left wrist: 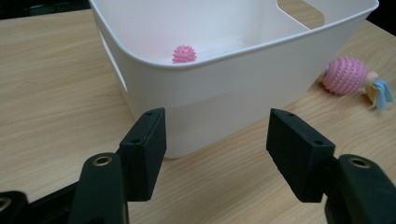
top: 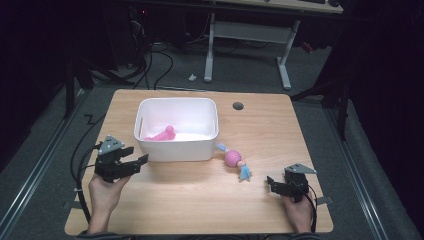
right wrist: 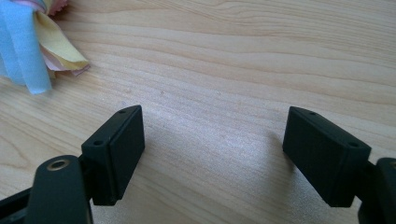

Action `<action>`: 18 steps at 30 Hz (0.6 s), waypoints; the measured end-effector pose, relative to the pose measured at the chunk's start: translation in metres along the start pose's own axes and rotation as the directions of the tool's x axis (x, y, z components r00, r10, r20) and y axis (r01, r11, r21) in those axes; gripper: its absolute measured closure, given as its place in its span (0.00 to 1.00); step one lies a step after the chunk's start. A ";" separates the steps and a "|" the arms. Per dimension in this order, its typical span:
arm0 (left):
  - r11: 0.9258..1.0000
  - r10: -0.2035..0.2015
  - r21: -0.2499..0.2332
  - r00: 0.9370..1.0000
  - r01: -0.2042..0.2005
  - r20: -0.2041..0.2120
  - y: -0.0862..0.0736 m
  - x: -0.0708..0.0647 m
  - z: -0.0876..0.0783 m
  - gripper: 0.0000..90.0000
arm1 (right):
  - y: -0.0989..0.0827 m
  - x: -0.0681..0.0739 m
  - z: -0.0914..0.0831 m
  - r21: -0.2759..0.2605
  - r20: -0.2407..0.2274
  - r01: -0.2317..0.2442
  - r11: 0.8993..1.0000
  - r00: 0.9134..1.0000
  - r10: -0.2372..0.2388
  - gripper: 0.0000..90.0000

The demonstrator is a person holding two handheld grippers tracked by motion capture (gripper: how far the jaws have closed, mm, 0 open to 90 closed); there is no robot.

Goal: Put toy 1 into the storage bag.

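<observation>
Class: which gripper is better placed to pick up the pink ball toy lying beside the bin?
Probably the right gripper: open, empty, nearest the pink ball toy. The left gripper faces the white bin.

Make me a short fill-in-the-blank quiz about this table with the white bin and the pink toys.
1. The spiky pink toy lies inside the white ____.
2. The pink ball toy with cloth strips lies on the ____, outside the bin.
3. The left gripper has its jaws ____, with nothing between them.
4. The right gripper points at bare ____ tabletop.

Missing words: bin; table; open; wooden
</observation>
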State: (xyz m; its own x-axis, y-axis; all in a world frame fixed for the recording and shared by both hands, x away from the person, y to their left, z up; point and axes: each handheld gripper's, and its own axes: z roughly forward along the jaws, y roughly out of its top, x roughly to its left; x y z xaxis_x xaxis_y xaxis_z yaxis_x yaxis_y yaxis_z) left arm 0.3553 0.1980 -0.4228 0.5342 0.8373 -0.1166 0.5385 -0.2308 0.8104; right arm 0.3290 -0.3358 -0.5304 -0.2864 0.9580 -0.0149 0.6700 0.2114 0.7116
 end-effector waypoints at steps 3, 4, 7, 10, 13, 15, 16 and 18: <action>1.000 -0.006 0.018 1.000 0.006 0.006 -0.006 -0.002 0.007 0.43 | 0.000 0.000 0.000 -0.001 0.000 0.003 1.000 1.000 -0.003 0.23; 1.000 -0.006 0.018 1.000 0.006 0.006 -0.006 -0.002 0.007 0.42 | 0.000 0.000 0.000 -0.001 0.000 0.003 1.000 1.000 -0.003 0.23; 0.999 -0.007 0.037 1.000 0.006 0.008 -0.010 -0.004 0.013 0.42 | 0.000 0.000 0.000 0.000 0.000 0.003 1.000 1.000 -0.003 0.23; 0.999 -0.009 0.038 1.000 0.008 0.013 -0.012 -0.007 0.017 0.42 | 0.000 0.000 0.000 -0.001 -0.001 0.003 1.000 1.000 -0.003 0.23; 0.999 -0.010 0.048 1.000 0.009 0.017 -0.015 -0.009 0.021 0.42 | 0.000 0.000 0.000 0.000 -0.001 0.002 1.000 1.000 -0.002 0.23; 0.998 -0.007 0.062 1.000 0.006 0.018 -0.017 -0.011 0.026 0.42 | 0.000 0.000 0.000 0.000 -0.002 0.002 1.000 1.000 -0.002 0.23; 0.998 -0.004 0.068 1.000 0.003 0.016 -0.018 -0.012 0.029 0.42 | 0.000 0.000 0.000 0.000 0.000 0.003 1.000 1.000 -0.003 0.23; 0.997 -0.006 0.080 1.000 0.004 0.019 -0.020 -0.014 0.032 0.42 | 0.000 0.000 0.000 -0.001 -0.001 0.004 1.000 1.000 -0.004 0.23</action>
State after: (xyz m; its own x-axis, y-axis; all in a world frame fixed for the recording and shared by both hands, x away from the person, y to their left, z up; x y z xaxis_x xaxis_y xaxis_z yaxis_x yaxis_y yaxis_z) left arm 0.3585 0.1753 -0.4557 0.5434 0.8290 -0.1321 0.5914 -0.2663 0.7611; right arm 0.3288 -0.3358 -0.5305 -0.2897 0.9570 -0.0165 0.6686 0.2146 0.7120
